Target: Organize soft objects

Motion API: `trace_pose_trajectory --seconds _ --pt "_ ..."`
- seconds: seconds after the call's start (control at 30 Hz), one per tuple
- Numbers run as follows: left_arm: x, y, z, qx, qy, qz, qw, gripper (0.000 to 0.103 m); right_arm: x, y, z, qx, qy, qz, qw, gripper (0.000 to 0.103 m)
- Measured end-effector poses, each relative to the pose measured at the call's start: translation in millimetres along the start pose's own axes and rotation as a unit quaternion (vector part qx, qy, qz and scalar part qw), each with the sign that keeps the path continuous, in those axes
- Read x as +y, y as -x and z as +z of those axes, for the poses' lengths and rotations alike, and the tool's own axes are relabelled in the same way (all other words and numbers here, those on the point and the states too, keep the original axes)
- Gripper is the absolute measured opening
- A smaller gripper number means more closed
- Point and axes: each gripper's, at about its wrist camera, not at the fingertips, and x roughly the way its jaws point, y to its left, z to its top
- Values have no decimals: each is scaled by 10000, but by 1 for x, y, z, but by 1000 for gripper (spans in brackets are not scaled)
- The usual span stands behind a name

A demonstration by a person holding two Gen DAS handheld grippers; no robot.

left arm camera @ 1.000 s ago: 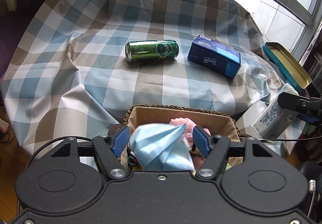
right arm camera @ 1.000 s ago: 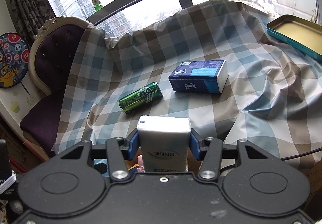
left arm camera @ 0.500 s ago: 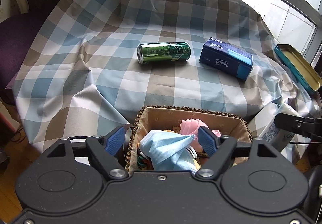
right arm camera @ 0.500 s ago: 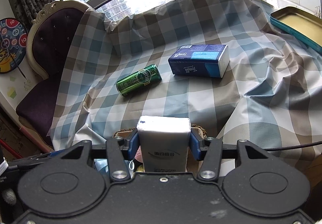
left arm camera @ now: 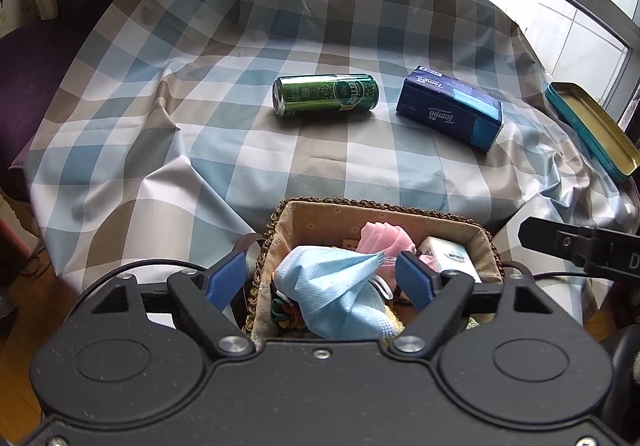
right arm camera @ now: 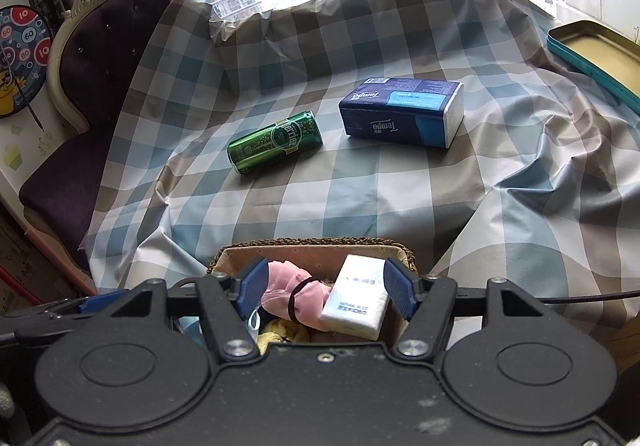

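Observation:
A woven basket (left arm camera: 276, 221) (right arm camera: 316, 246) sits at the near table edge, below both grippers. In it lie a blue face mask (left arm camera: 340, 286), a pink cloth (left arm camera: 382, 238) (right arm camera: 296, 298) with a black hair tie, and a white tissue pack (right arm camera: 356, 302) (left arm camera: 448, 256). My left gripper (left arm camera: 322, 278) is open above the mask. My right gripper (right arm camera: 322, 286) is open above the white pack. A dark blue Tempo tissue pack (left arm camera: 450, 107) (right arm camera: 402, 111) lies on the checked cloth further back.
A green can (left arm camera: 326, 93) (right arm camera: 276, 141) lies on its side left of the Tempo pack. A teal tin lid (left arm camera: 592, 129) (right arm camera: 596, 57) rests at the right edge. A purple chair (right arm camera: 92, 85) stands at the left. The right gripper's body (left arm camera: 580, 246) shows in the left view.
My right gripper opened and let the white tissue pack drop into the basket. My left gripper opened wider and the blue mask settled in the basket. Both views drew back a little.

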Motion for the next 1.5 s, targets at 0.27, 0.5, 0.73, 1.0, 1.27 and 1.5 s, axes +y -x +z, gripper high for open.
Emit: trace_pose_trajectory --seconds 0.27,0.5,0.73,1.0,1.27,1.5 --pt "-1 1 -3 -2 6 80 10000 85 -3 8 -11 -76 213 -303 9993 77" --pt "-5 3 -7 -7 -136 197 9997 90 -8 15 -21 -107 237 -397 9989 93" --pt "-10 6 -9 -13 -236 281 9993 91 -11 18 -30 -110 171 -382 9991 103" --pt "-11 8 -10 -14 -287 458 9985 91 -15 14 -36 90 147 -654 9977 103" --pt "-13 8 -15 61 -296 627 9976 92 -18 12 -43 165 23 -1045 9944 103" --pt "-14 3 -19 229 -351 642 9971 92 -20 11 -45 216 -101 -985 9948 103"
